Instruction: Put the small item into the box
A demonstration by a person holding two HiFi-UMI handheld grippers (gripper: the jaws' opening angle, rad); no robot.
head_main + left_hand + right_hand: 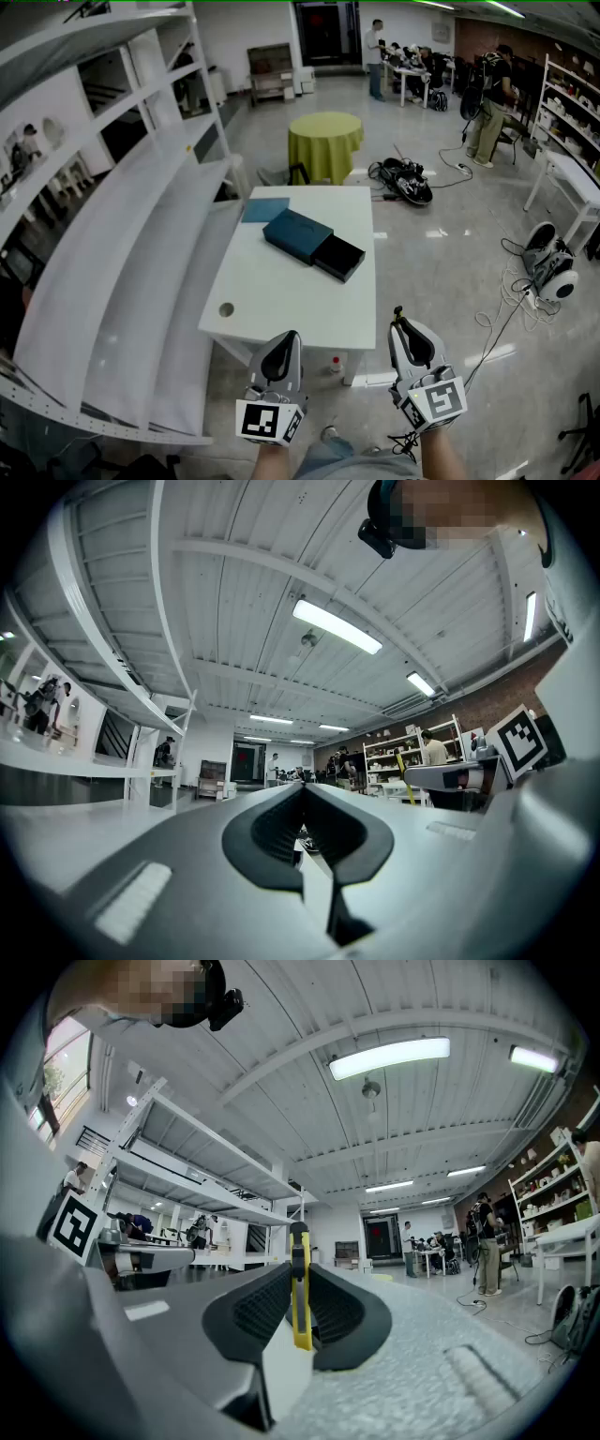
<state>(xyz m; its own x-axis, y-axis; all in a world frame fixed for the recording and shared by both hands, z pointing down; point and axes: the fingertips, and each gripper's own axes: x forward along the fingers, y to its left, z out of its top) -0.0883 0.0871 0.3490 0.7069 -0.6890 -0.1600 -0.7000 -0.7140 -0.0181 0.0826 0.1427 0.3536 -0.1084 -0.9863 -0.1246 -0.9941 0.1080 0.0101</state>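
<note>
A dark teal box (298,235) lies on the white table (281,305), its black inner tray (339,257) slid out toward the right. Both grippers hover below the table's near edge, apart from the box. My left gripper (283,336) (302,791) is shut with nothing between its jaws. My right gripper (398,319) (300,1269) is shut on a thin yellow and black item (300,1290), which stands upright between the pads; its tip (397,310) pokes out past the jaws.
A flat teal sheet (265,209) lies at the table's far left corner, and a small round mark (226,309) near its front left. White shelving (122,234) runs along the left. A yellow-green round table (324,141), cables (405,180) and people (487,103) are beyond.
</note>
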